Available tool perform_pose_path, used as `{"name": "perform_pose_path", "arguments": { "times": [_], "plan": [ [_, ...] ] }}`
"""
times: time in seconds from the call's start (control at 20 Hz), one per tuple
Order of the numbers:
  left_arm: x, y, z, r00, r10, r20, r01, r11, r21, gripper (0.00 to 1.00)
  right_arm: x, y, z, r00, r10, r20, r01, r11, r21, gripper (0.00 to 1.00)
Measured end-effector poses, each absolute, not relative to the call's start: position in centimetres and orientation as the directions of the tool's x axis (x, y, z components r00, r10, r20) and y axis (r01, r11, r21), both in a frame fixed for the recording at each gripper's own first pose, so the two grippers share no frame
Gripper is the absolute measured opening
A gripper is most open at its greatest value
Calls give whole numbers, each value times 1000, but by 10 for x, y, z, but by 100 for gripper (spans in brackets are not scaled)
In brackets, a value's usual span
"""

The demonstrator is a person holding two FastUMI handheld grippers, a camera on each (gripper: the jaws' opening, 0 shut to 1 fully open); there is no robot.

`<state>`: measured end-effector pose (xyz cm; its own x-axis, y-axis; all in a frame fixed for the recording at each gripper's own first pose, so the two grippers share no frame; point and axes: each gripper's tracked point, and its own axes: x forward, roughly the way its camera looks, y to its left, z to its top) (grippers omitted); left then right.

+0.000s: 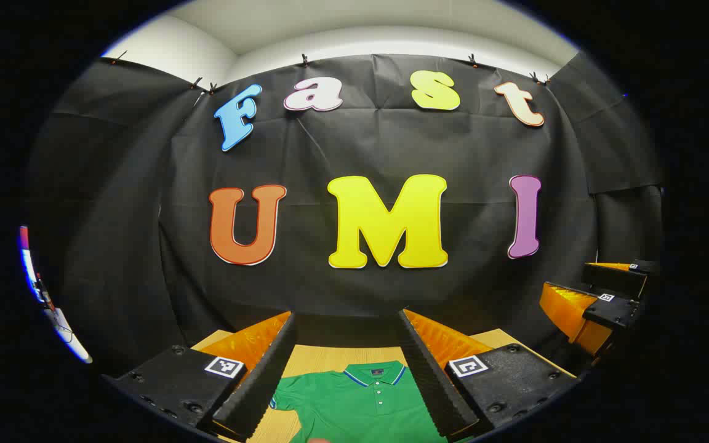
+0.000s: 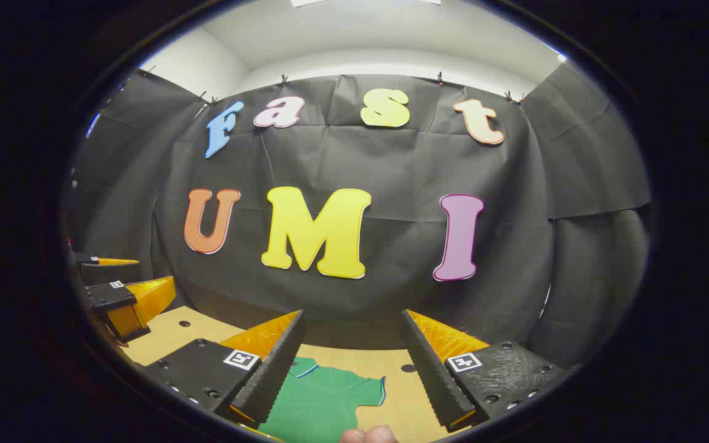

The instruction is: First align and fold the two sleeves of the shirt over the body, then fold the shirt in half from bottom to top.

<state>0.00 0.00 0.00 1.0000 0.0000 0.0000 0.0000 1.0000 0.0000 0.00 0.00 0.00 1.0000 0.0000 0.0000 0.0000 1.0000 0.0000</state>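
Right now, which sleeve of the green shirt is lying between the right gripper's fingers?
In the right gripper view, it's the short sleeve with the blue-edged cuff, spread flat on the table between the open right gripper fingers. The other sleeve lies by the left gripper.

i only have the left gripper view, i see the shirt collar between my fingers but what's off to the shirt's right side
Observer: In the right gripper view the shirt's short sleeve lies flat on the table, not yet folded over the body.
Operator: is the right gripper holding anything
Observer: No. The right gripper is open, above the cloth.
Operator: anything else on the table there
Observer: A small dark hole in the tabletop beyond the sleeve.
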Motion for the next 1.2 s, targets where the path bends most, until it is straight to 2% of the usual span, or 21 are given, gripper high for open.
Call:
{"name": "perform_pose_path", "arguments": {
  "times": [0.25, 0.4, 0.8, 0.95, 1.2],
  "plan": [
    [5, -1, -3, 1000, -9, 1, 9, 1000, 6, 100, 7, 2, -5, 1000, 0, -13, 0, 1000, 3, 93],
    [9, 2, -5, 1000, -7, -2, 7, 1000, 10, 100, 10, 2, -8, 1000, -3, -19, 3, 1000, 5, 97],
    [18, 4, -5, 1000, 14, 8, -14, 1000, 19, 100, 20, -1, -16, 999, 6, -43, -6, 1000, 0, 95],
    [22, 5, -8, 1000, 23, -4, -23, 1000, 12, 100, 26, -6, -27, 997, 8, -74, -7, 1000, 3, 95],
    [25, 3, -22, 999, 36, -24, -36, 999, 21, 100, 42, -25, -75, 982, -4, -189, 2, 1000, -11, 97]
  ]
}}
